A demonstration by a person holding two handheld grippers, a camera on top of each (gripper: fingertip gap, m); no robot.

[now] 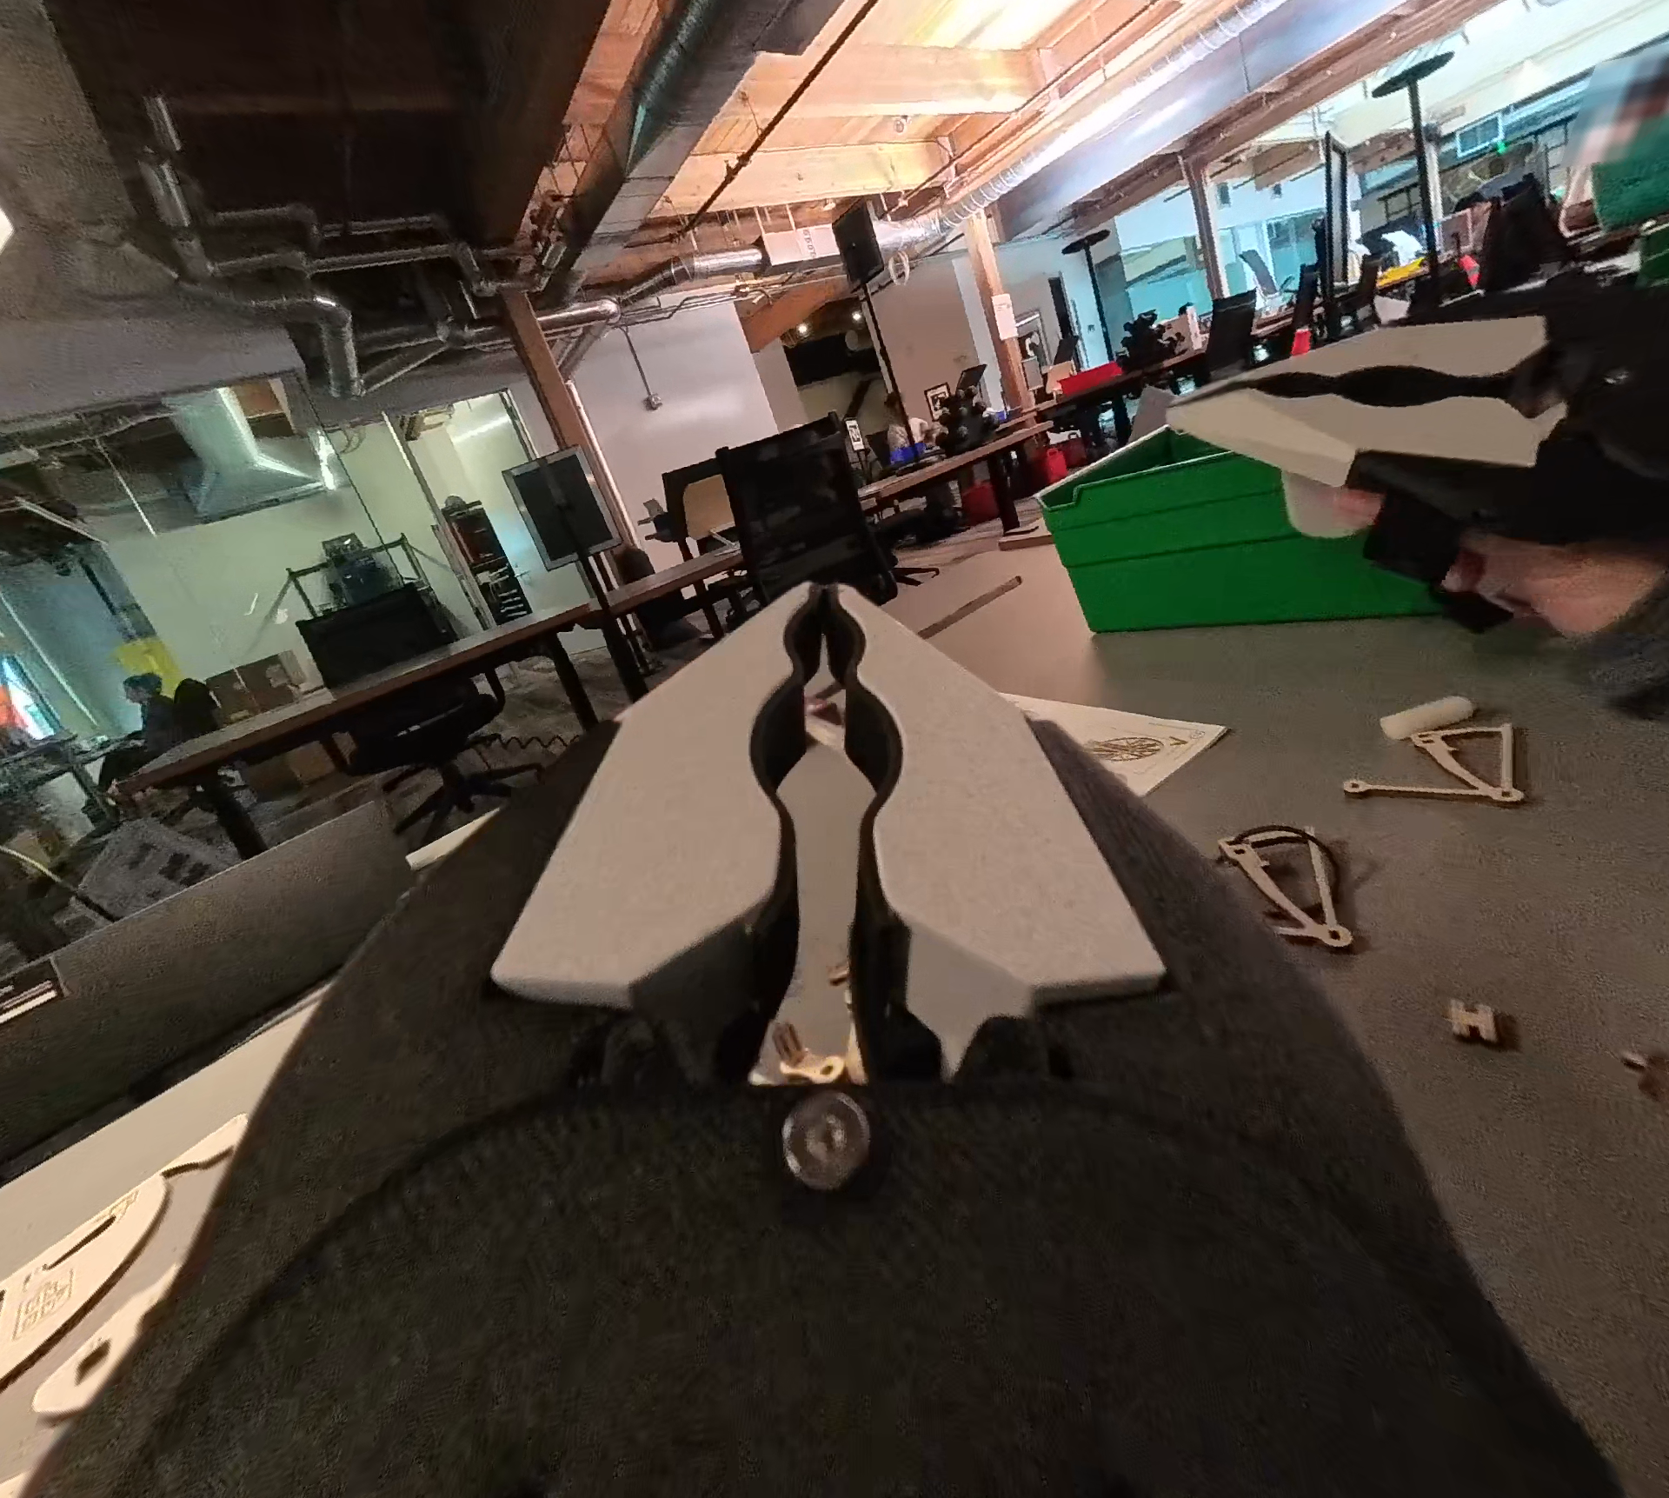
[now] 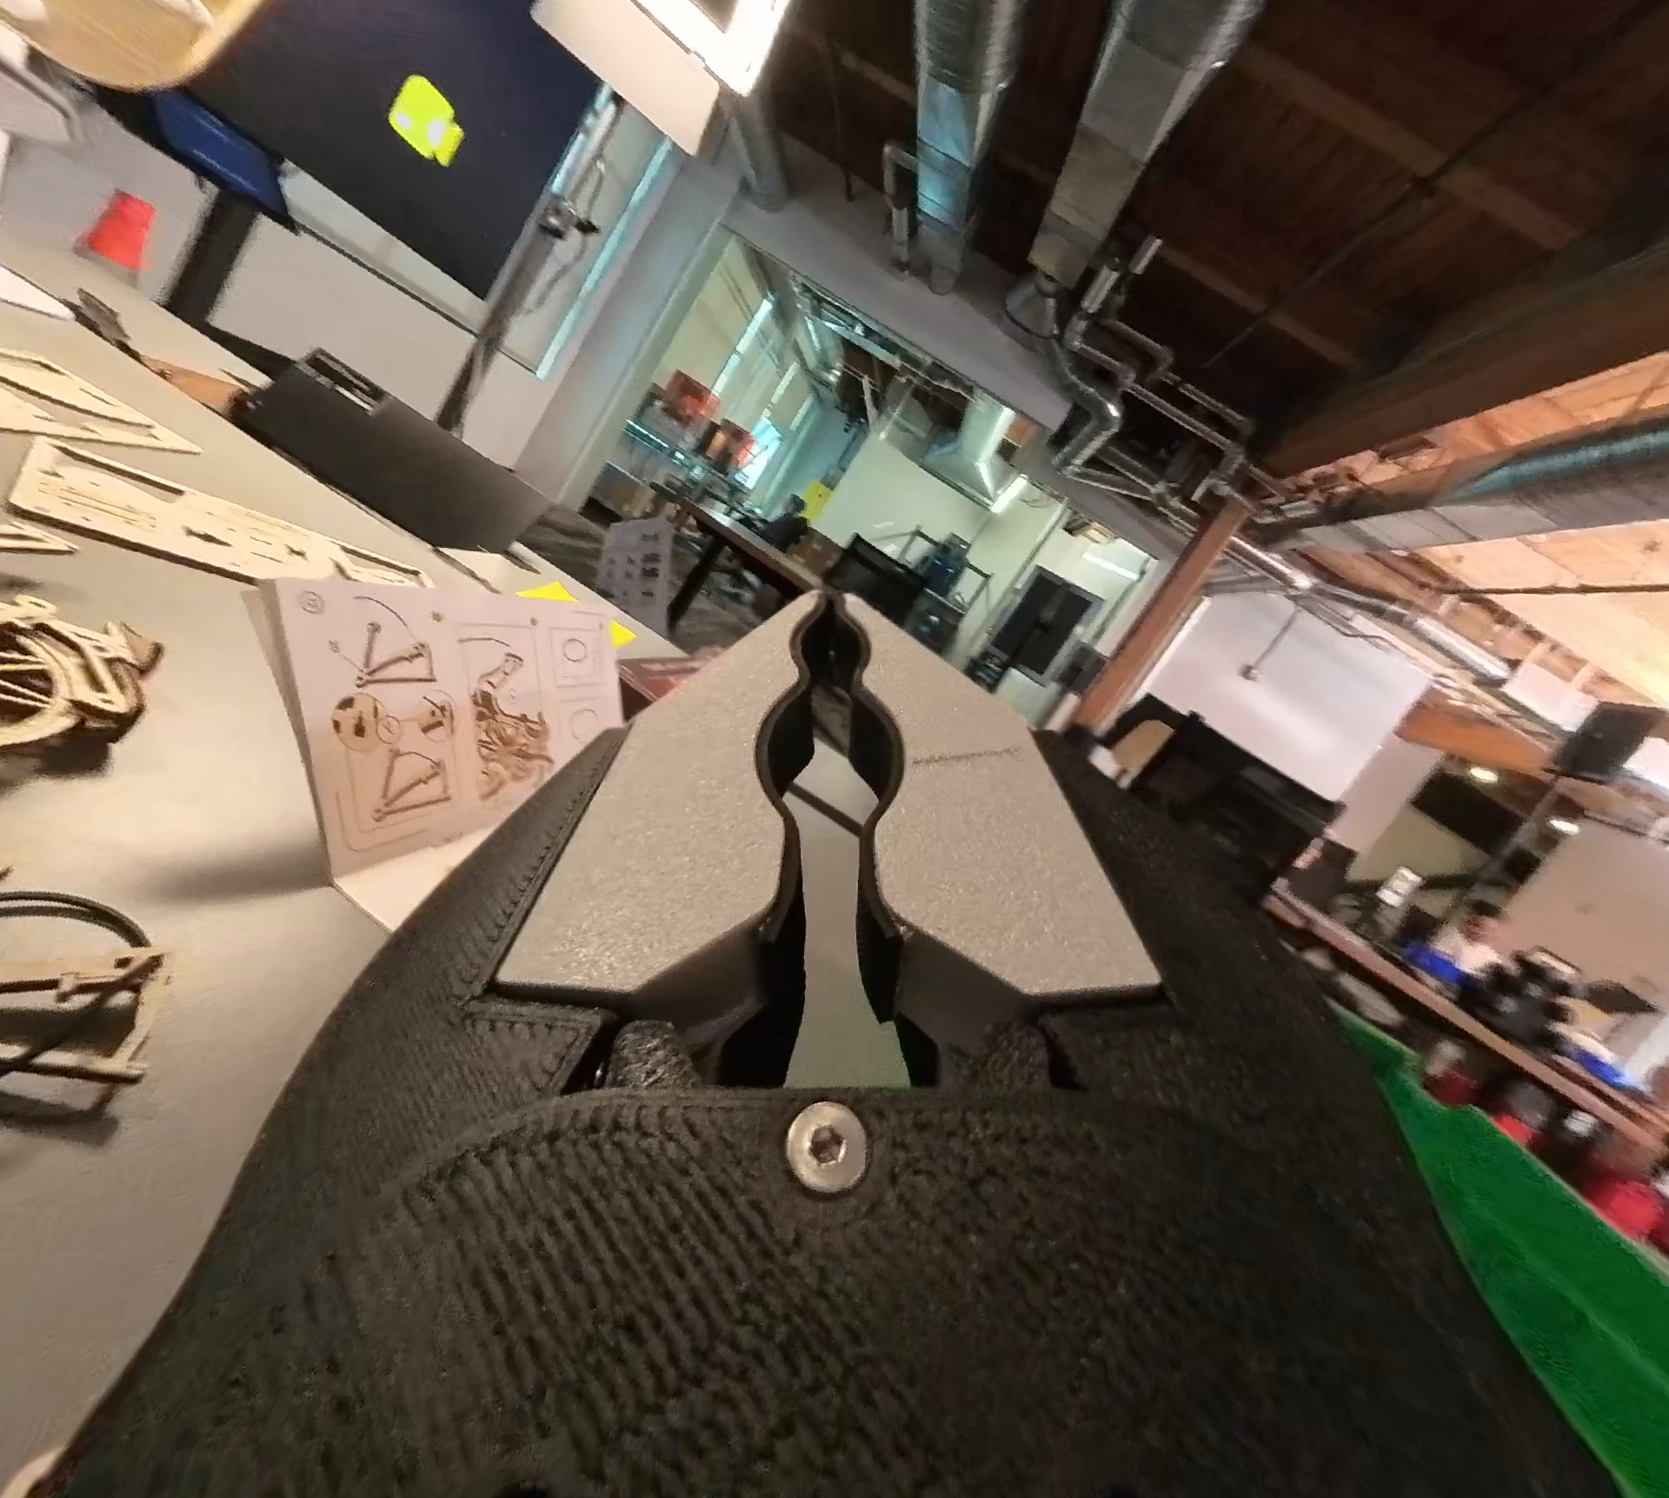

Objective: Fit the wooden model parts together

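In the left wrist view the table (image 1: 1490,958) carries two triangular wooden frames (image 1: 1445,768) (image 1: 1287,886) at right, one nearer than the other, a small roller (image 1: 1427,716) just behind the farther frame, and a stacked bin (image 1: 1201,542) far right. In the right wrist view an instruction sheet (image 2: 433,723) lies centre-left, with cut-out wooden sheets (image 2: 163,524) farther left behind it.

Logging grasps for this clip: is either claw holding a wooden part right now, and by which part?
Nothing is held. The left claw and right claw are both shut and empty; the wooden triangular pieces lie on the table.
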